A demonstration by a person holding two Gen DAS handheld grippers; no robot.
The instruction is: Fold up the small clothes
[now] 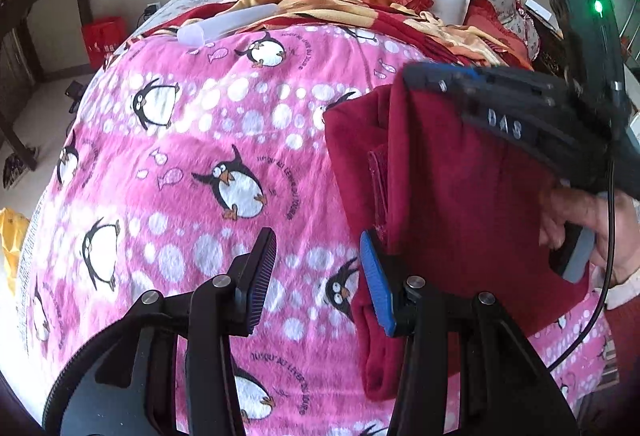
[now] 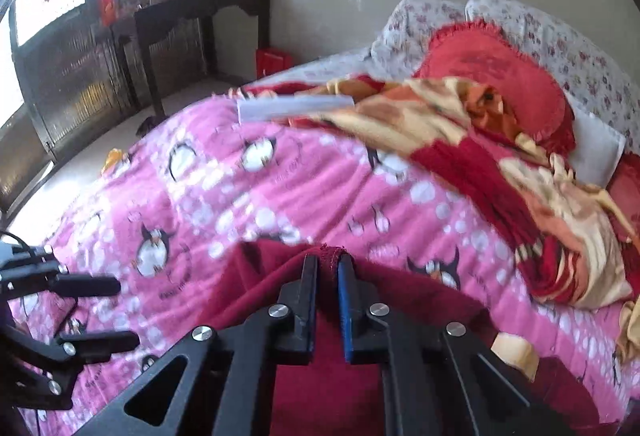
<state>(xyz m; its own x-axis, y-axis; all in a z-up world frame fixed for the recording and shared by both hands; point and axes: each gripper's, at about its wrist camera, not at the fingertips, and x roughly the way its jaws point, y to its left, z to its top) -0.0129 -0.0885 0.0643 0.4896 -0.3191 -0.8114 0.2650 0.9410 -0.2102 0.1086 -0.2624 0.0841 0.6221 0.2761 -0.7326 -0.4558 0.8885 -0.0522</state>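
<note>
Left wrist view: left gripper (image 1: 318,278), jaws apart and empty, hovers at the edge of the dark red garment (image 1: 460,204) on the penguin blanket (image 1: 192,140). Right wrist view: right gripper (image 2: 328,268) is clamped on the garment's edge (image 2: 330,256), probably ready for folding.

1. I see one dark red fleece garment (image 1: 460,196) lying on the pink penguin-print blanket (image 1: 192,140), on the right side of my left wrist view.
2. Its near left edge is doubled over into a thick rolled fold; a stitched seam runs down the flat upper layer.
3. In my right wrist view the same garment (image 2: 280,276) bunches upward, and a frayed edge of it pokes up between the two pads at the fingertips.
</note>
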